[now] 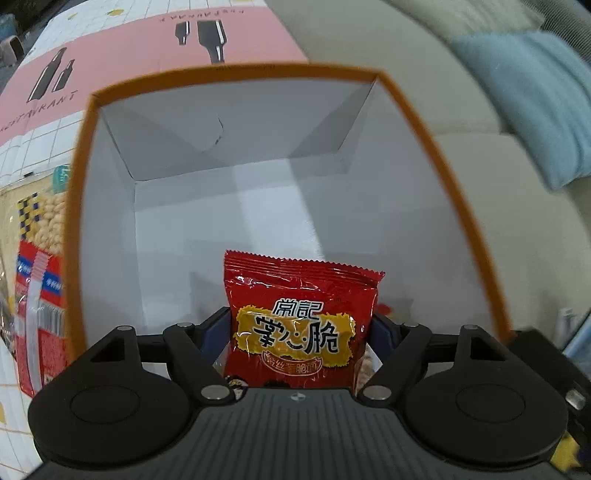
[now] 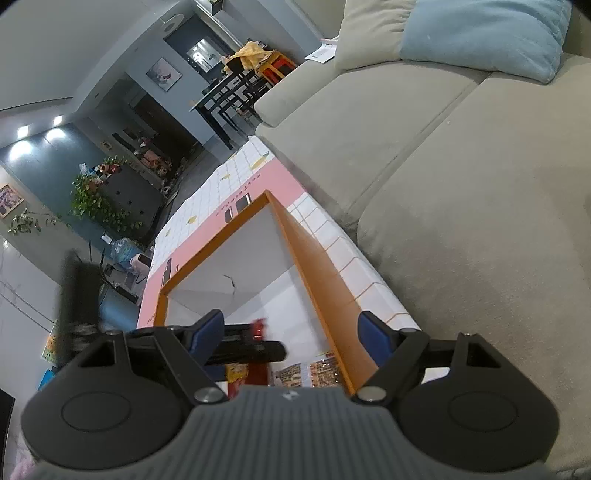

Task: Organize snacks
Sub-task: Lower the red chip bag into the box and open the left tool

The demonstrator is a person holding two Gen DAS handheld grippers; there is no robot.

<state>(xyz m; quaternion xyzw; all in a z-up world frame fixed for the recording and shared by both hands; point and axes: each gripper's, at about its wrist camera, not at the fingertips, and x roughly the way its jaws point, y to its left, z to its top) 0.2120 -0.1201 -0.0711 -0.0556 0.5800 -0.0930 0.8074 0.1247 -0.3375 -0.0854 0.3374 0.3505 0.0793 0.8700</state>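
Note:
My left gripper (image 1: pixel 301 332) is shut on a red snack packet (image 1: pixel 299 317) with yellow and black Chinese lettering, holding it upright over the open box (image 1: pixel 85 155). The box has an orange rim and white inner walls and bare floor. In the right wrist view the same box (image 2: pixel 317 273) lies below, and the left gripper with the red packet (image 2: pixel 258 328) shows blurred over its near part. My right gripper (image 2: pixel 291 332) is open and empty above the box's near right corner.
More snack packets (image 1: pixel 40 280) lie left of the box on a pink and white tiled tablecloth (image 1: pixel 147 40). Other packets (image 2: pixel 310 371) show at the box's near end. A beige sofa (image 2: pixel 461 184) with a blue cushion (image 2: pixel 484 33) runs along the right.

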